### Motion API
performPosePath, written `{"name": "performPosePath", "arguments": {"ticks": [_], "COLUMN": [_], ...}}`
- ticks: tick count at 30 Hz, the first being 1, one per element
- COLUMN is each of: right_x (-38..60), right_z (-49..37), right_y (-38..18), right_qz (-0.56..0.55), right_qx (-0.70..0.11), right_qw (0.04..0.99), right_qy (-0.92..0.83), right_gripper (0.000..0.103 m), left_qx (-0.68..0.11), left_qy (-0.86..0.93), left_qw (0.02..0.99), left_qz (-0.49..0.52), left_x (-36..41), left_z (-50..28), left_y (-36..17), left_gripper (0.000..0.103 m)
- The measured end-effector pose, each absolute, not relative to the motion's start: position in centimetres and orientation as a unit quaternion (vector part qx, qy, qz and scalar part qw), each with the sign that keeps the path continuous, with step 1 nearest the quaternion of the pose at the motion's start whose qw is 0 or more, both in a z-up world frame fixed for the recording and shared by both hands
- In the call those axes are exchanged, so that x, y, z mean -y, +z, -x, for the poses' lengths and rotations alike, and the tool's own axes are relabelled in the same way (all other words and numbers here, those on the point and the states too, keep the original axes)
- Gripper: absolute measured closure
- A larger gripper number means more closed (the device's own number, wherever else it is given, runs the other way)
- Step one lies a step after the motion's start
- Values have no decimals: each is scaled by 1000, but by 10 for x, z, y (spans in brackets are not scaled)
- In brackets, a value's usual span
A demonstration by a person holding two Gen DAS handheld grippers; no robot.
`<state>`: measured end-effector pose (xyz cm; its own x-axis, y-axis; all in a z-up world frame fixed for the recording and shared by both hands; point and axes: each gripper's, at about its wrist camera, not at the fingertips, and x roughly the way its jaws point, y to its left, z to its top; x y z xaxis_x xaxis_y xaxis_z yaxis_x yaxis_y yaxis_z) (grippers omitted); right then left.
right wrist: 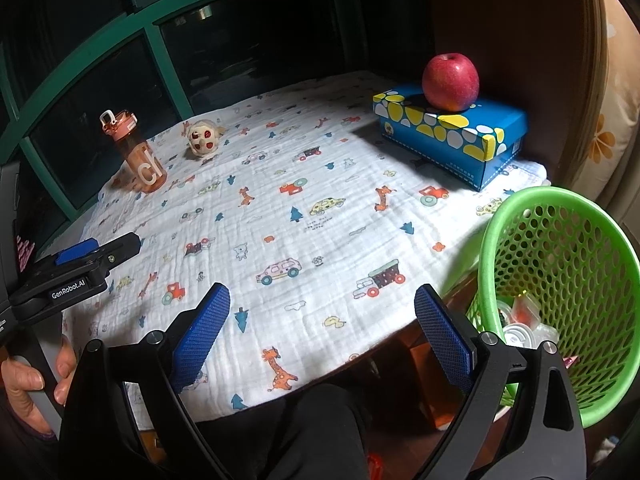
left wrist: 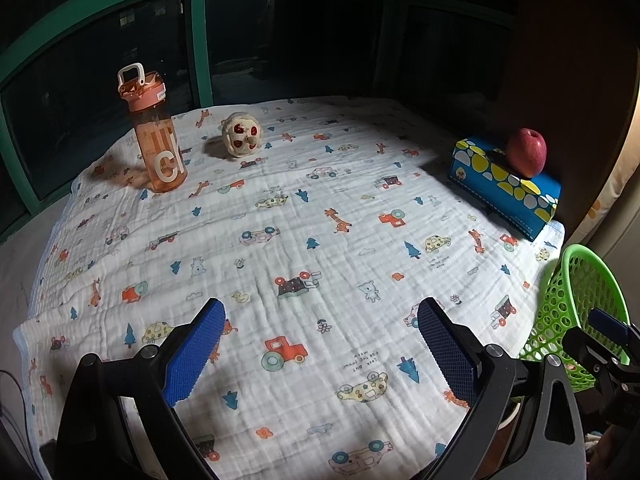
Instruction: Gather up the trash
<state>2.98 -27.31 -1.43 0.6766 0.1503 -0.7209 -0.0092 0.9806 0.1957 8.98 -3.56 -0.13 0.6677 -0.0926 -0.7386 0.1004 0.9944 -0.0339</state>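
the task looks close to finished, as far as can be judged. the green basket [right wrist: 560, 288] stands off the right edge of the surface [right wrist: 320, 240], below its level, and pieces of trash [right wrist: 524, 324] are already seen inside it: clear plastic packaging and a bit of red wrapper, lying at the bottom. exactly what each piece is cannot be told.

on the patterned cloth that covers the surface, no loose wrapper or scrap is seen. what stands there seems to belong: an orange water bottle [left wrist: 154, 132] upright at the far left, a small plush toy [left wrist: 242, 135] just beside it, and a blue box [left wrist: 506, 186] at the far right with a red apple [left wrist: 526, 152] resting on its lid. none of these reads as rubbish, though the plush toy could be argued either way.

the left gripper [left wrist: 320, 344] is held low over the near part of the cloth, its jaws spread wide with nothing between them. the right gripper [right wrist: 322, 332] is held over the near edge, beside the basket, jaws likewise wide apart and empty. a hand [right wrist: 28, 384] is seen on the left gripper's handle.

what may be left is only a last check of the cloth for missed bits.
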Motion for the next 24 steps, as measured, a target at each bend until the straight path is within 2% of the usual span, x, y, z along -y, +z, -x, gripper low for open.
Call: {"name": "performPosePath", "arguments": {"ticks": [24], "right_x": [273], "right_z": [-30], "right_y": [-15], "right_qz": [-88], "right_qx": [-400], "right_qw": [911], "right_qy": [44], "right_gripper": [10], "left_qx": [-404], "left_qy": [-52], "left_qw": [913], "left_qz": [-4], "left_x": [35], "left_z": [-89], "left_y": [-2], "left_gripper": [9]}}
